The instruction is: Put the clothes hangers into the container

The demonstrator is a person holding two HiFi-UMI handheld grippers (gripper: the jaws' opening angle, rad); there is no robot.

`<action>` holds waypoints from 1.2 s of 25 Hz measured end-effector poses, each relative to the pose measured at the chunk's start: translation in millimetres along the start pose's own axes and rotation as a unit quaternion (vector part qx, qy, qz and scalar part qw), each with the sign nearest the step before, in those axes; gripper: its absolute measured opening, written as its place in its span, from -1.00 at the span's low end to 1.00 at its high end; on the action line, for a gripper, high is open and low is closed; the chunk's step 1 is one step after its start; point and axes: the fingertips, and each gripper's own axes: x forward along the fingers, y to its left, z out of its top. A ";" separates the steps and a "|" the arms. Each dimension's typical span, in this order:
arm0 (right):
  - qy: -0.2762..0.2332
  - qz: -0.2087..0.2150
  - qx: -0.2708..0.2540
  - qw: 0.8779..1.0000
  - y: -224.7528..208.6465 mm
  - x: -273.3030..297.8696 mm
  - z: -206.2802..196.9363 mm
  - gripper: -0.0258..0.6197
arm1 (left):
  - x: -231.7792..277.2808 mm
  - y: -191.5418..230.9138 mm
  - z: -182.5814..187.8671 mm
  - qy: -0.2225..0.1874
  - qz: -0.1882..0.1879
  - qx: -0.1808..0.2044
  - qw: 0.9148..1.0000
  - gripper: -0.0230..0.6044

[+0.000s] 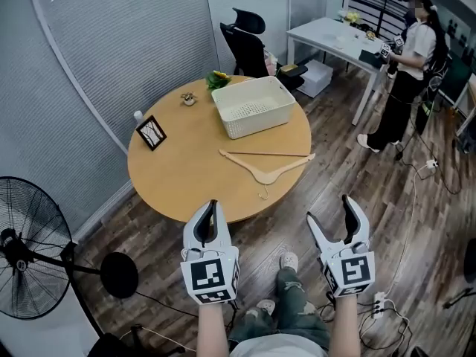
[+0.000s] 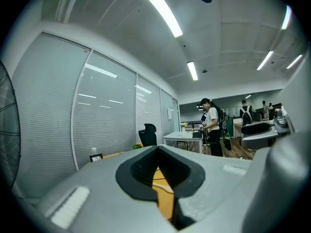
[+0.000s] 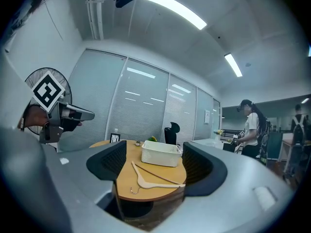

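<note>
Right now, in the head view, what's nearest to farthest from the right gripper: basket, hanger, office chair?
1. Wooden hanger, by the table edge, ahead of the right gripper.
2. White basket, farther back on the table.
3. Black office chair, beyond the table.

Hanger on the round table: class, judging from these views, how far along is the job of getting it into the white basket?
Done: nothing yet; the white basket looks empty. In hand: nothing. The left gripper has its jaws shut and empty, the right gripper has its jaws open and empty, and both are short of the table. Left: grasp the wooden hanger lying before the basket and put it in.
</note>
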 end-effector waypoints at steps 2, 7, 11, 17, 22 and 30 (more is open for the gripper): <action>0.000 0.007 0.002 1.000 -9.1 16.5 -2.0 0.24 | 14.4 0.6 2.0 -0.001 0.007 0.002 1.000 -0.93; -0.014 0.030 0.007 0.999 -42.4 61.4 0.9 0.24 | 53.6 -4.2 9.6 -0.005 0.034 0.003 0.999 -0.93; -0.021 0.056 0.003 0.998 -61.5 103.6 8.4 0.24 | 88.1 -0.8 15.1 -0.002 0.059 -0.001 0.998 -0.93; -0.033 0.100 -0.002 0.994 -92.1 158.9 15.3 0.24 | 131.9 -2.3 24.3 -0.006 0.103 -0.004 0.995 -0.93; -0.037 0.128 -0.002 0.991 -107.2 193.9 14.0 0.24 | 153.6 0.8 25.0 -0.005 0.137 -0.006 0.991 -0.93; -0.031 0.162 0.011 0.986 -104.7 226.6 8.4 0.24 | 158.2 15.4 19.5 0.009 0.176 -0.007 0.984 -0.93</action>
